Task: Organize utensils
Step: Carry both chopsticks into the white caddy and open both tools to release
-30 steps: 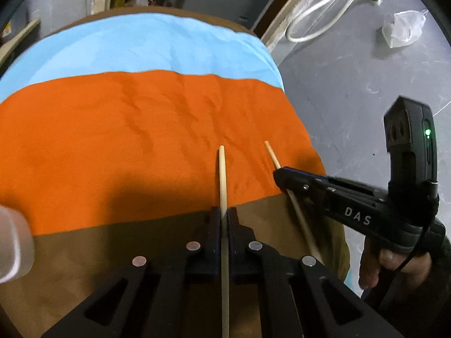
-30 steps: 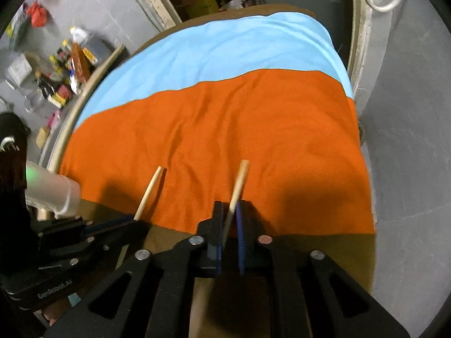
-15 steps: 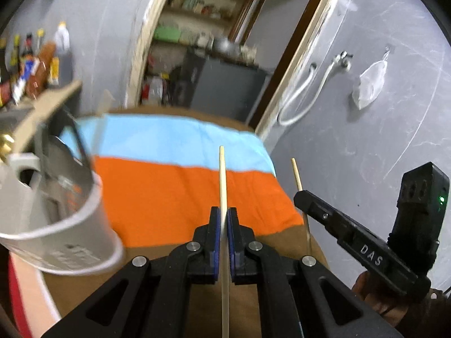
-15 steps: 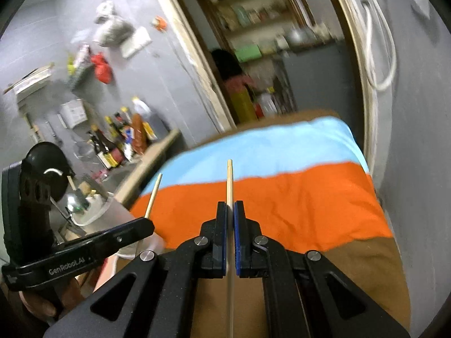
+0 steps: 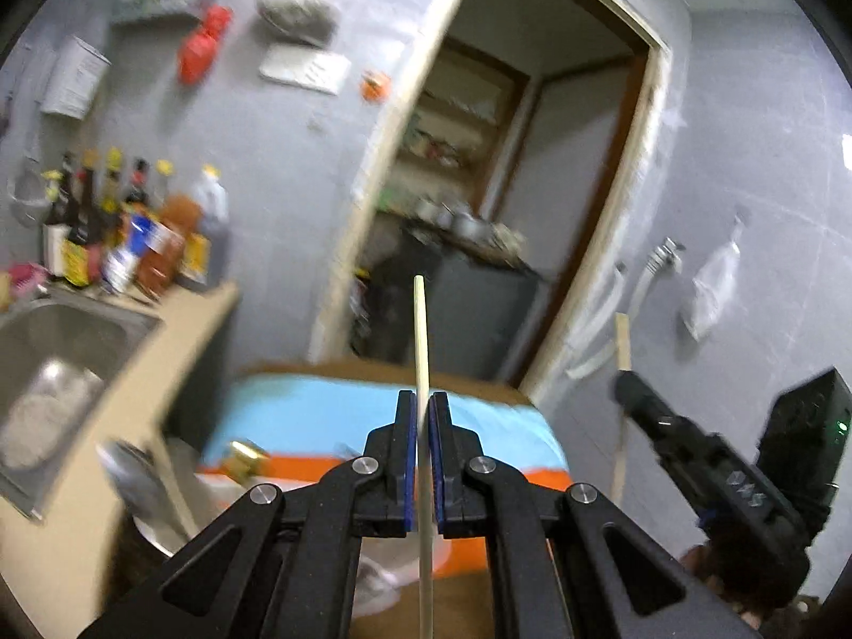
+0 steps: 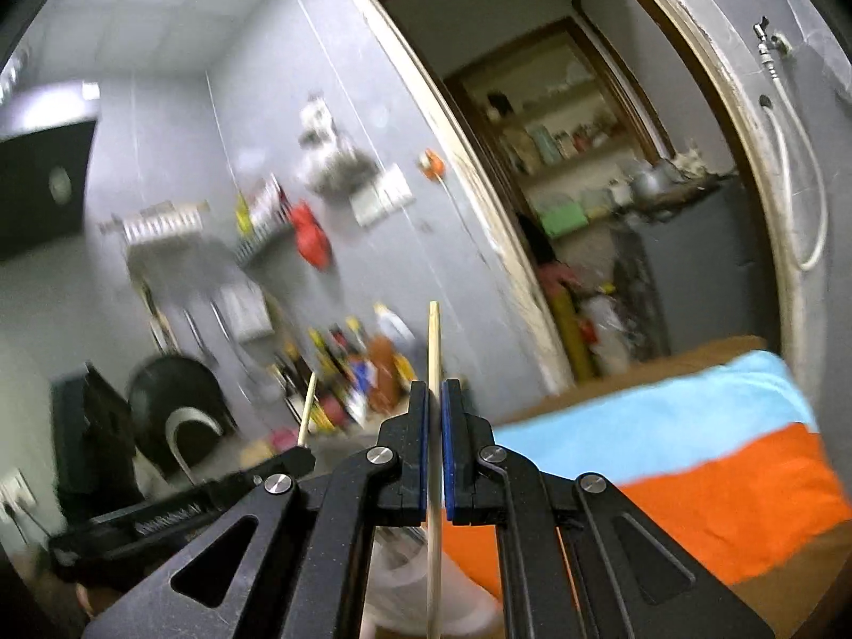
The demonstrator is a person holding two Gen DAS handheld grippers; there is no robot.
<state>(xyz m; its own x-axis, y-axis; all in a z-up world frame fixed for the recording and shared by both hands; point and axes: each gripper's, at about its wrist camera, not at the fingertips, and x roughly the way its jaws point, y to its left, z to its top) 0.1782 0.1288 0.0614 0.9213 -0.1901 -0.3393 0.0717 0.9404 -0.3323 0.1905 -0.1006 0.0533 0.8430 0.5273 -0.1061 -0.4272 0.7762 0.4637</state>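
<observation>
Pinching one wooden chopstick (image 5: 422, 351) apiece, both claws are up above the striped cloth (image 5: 330, 420): left gripper (image 5: 422, 426) clamps its stick pointing at the doorway (image 5: 532, 186), right gripper (image 6: 435, 420) squeezes the other chopstick (image 6: 433, 351), with the sink (image 5: 64, 341) off to the cloth's left.

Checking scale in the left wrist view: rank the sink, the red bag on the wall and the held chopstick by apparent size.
1. Sink, cut off by the frame edge.
2. Chopstick in the left tongs: longest, but thin and nearest the camera, so unsure.
3. Red bag.
</observation>
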